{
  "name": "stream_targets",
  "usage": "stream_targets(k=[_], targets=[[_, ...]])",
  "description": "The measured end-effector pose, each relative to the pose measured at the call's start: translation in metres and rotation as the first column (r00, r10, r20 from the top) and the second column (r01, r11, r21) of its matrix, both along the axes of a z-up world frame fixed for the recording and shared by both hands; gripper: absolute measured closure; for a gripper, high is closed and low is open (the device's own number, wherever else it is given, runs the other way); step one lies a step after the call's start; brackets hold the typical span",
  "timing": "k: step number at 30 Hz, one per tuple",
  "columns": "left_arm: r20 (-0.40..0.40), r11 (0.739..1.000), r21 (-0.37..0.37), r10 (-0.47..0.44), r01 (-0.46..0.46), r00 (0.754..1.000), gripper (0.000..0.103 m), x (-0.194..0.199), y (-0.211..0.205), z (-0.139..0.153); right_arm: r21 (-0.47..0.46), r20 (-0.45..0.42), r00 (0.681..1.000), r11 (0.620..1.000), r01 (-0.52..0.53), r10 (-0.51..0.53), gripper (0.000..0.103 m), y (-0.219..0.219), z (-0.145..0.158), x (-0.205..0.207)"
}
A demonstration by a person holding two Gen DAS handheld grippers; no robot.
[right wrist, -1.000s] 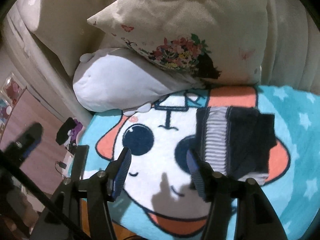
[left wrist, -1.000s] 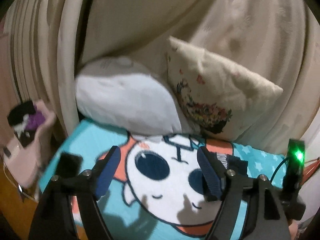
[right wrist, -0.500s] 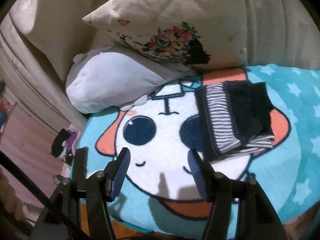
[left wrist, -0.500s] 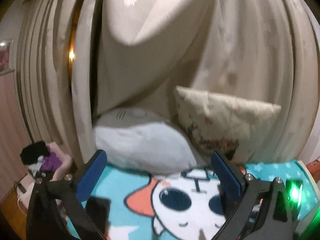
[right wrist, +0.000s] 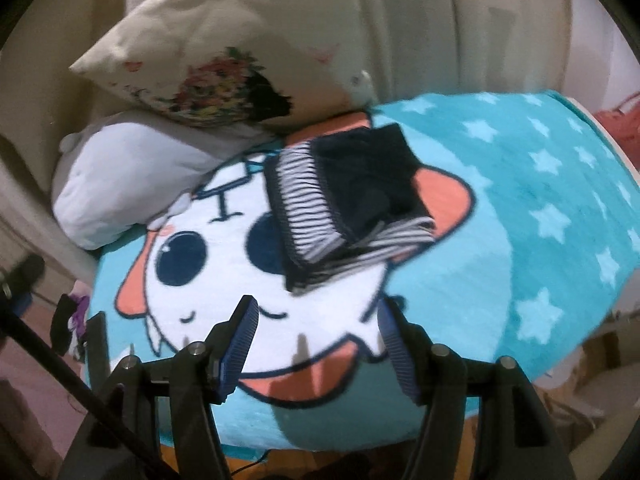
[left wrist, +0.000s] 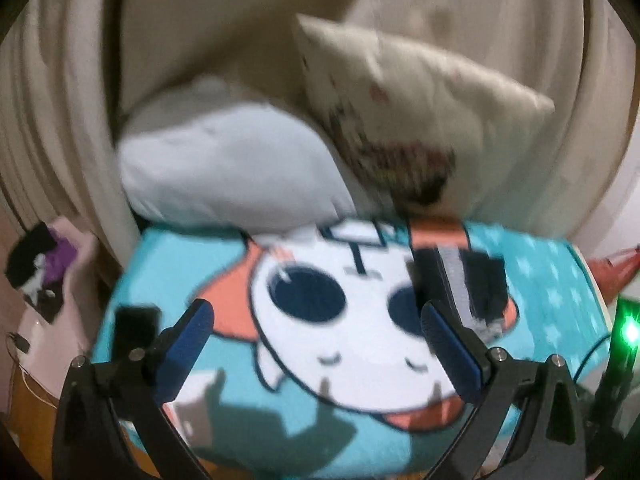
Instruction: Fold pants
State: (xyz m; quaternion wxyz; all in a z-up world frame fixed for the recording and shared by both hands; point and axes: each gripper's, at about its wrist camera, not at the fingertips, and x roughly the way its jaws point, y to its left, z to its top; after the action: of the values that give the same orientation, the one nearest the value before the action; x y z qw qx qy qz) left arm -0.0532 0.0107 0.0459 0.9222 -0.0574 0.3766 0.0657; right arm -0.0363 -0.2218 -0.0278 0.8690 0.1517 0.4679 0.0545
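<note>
The pants lie folded in a compact dark navy and grey-striped stack on the cartoon blanket, over the character's right eye. They also show in the left wrist view, blurred. My right gripper is open and empty, hovering in front of the stack, apart from it. My left gripper is open and empty, above the blanket, left of the pants.
A white plush pillow and a floral cushion lean against cream curtains behind the blanket. A dark phone-like object lies at the blanket's left edge. A pink item with dark things sits to the left.
The left view swung up toward the curtains and back down onto the blanket. The right gripper drew back and up, so the folded pants appear farther away. Both grippers stayed open.
</note>
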Motion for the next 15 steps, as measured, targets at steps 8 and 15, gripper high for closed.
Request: stream_targets(k=[8, 15], targets=[[-0.017, 1.000, 0.002, -0.017, 0.017, 1.000, 0.000, 0.000, -0.003, -0.006, -0.029, -0.007, 0.999, 0.998, -0.047, 0.047, 0.034, 0.015, -0.001, 0.002], [-0.054, 1.000, 0.001, 0.001, -0.001, 0.999, 0.000, -0.001, 0.008, -0.013, -0.035, -0.011, 0.995, 0.994, -0.101, 0.100, 0.034, 0.037, -0.003, 0.008]])
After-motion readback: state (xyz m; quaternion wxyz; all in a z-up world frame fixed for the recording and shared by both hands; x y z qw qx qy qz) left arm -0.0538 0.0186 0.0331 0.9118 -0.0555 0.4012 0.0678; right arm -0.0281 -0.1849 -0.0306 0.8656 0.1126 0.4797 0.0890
